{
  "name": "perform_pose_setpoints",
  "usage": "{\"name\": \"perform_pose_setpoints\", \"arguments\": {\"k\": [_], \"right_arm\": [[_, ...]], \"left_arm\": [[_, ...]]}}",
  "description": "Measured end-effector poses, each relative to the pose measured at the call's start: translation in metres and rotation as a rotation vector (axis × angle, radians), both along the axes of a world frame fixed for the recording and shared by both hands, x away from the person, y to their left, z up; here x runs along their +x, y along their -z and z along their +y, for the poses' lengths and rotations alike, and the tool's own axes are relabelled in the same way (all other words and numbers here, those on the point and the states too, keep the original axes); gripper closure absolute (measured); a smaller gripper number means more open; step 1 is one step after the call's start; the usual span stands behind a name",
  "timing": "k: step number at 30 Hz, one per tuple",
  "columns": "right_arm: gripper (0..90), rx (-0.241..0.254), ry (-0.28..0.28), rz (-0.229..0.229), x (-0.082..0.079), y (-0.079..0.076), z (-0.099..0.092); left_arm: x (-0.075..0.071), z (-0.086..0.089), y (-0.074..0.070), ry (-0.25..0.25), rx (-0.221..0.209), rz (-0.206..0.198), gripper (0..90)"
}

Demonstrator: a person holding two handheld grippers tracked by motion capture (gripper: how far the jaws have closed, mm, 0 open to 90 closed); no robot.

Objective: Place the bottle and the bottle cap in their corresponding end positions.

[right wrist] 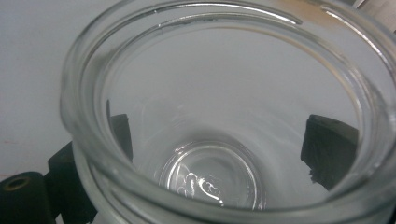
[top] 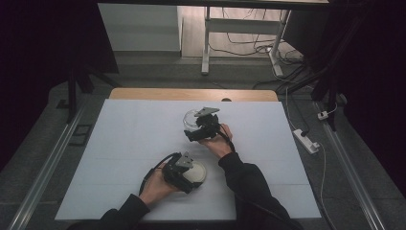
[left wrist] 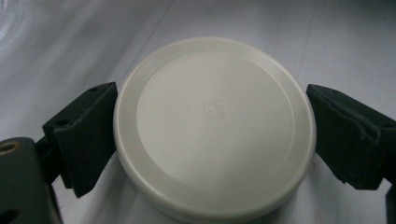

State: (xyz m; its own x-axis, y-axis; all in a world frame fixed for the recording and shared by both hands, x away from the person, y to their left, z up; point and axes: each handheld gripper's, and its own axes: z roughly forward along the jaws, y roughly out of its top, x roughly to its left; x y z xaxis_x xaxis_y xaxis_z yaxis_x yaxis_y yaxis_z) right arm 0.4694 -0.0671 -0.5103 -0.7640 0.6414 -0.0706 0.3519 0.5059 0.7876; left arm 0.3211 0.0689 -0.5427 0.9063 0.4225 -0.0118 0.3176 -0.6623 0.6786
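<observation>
Your left gripper (top: 184,173) sits nearest you on the white table sheet (top: 119,143), its two black jaws set against opposite edges of the round cream lid (left wrist: 212,126), which lies flat on the sheet low and just left of centre. Farther up and to the right, your right gripper (top: 203,125) has its jaws pressed on both sides of the clear glass jar (right wrist: 224,116), gripping it near the middle of the table, mouth open.

Your left gripper (top: 187,173) sits low near you, jaws spread wide; right gripper (top: 197,125) reaches farther fwd, jaws also wide.
</observation>
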Motion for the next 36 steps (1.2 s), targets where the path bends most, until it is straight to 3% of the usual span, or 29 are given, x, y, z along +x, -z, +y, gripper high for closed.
{"name": "perform_pose_setpoints", "arguments": {"k": [3, 12, 15, 16, 19, 36], "right_arm": [[6.0, 0.004, 0.003, 0.022, 0.001, 0.000, -0.003], [5.7, 0.005, 0.003, 0.030, 0.001, 0.000, -0.003], [5.7, 0.003, 0.005, 0.031, 0.001, 0.000, -0.003], [5.6, 0.003, 0.004, 0.032, 0.001, 0.000, -0.003], [4.0, 0.011, -0.003, 0.042, 0.001, -0.001, -0.004], [0.0, 0.020, -0.009, 0.048, -0.010, -0.009, -0.014]], "left_arm": [[0.001, 0.000, 0.000, 0.000, 0.011, 0.014, 7.9], [0.002, 0.000, 0.001, -0.010, 0.011, 0.023, 6.0], [0.002, 0.002, 0.000, -0.013, -0.004, 0.025, 4.4], [0.003, 0.003, 0.000, -0.023, -0.031, 0.034, 3.8], [0.004, 0.007, 0.000, -0.028, -0.060, 0.042, 2.3], [0.000, 0.020, -0.014, -0.067, -0.126, 0.039, 1.0]]}}
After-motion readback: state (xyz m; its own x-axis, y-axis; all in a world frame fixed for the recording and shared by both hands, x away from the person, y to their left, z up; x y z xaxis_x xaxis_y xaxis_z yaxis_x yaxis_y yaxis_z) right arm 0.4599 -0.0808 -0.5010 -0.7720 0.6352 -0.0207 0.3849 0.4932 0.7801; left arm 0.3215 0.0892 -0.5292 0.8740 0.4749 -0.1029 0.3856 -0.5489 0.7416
